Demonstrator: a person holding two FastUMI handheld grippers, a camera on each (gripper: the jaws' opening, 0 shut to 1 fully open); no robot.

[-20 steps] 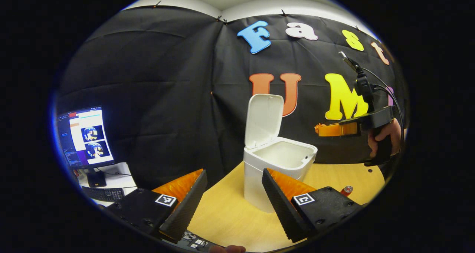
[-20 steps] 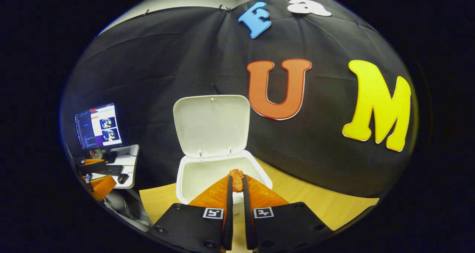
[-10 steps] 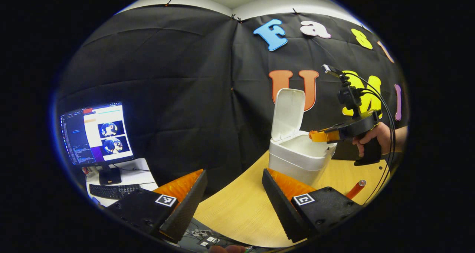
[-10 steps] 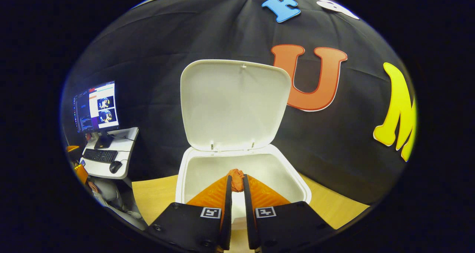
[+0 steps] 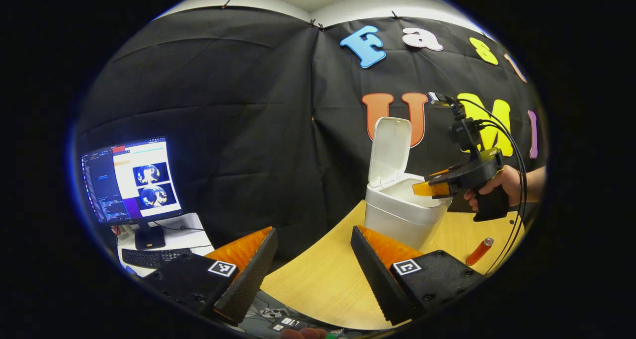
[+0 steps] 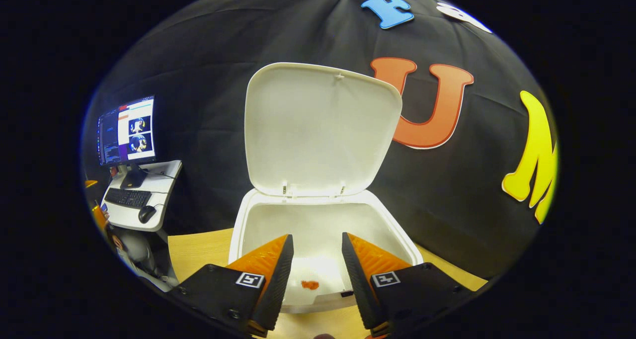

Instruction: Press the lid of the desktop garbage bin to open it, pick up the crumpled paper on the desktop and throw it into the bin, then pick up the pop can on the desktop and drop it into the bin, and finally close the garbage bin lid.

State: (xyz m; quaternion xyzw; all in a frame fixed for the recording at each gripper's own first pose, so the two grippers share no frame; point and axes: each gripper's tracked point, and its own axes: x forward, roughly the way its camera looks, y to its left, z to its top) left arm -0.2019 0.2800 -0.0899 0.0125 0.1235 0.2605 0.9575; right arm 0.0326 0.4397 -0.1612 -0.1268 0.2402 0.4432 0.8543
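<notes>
The white desktop bin stands on the wooden desk with its lid raised upright. In the right gripper view the bin's rim and lid are close, and the crumpled orange paper lies on the bin's floor. My right gripper hangs open just above the bin's mouth, nothing between its fingers; the left gripper view shows it held by a hand over the bin. The pop can lies on the desk to the right of the bin. My left gripper is open, low over the desk's near edge.
A monitor, keyboard and mouse sit on a white side table to the left, beyond the desk. The wooden desk has bare room in front of the bin. A cable loops from the right gripper.
My right gripper has opened and the crumpled paper has dropped from it into the bin. It also moved closer over the bin. The left gripper has barely shifted.
</notes>
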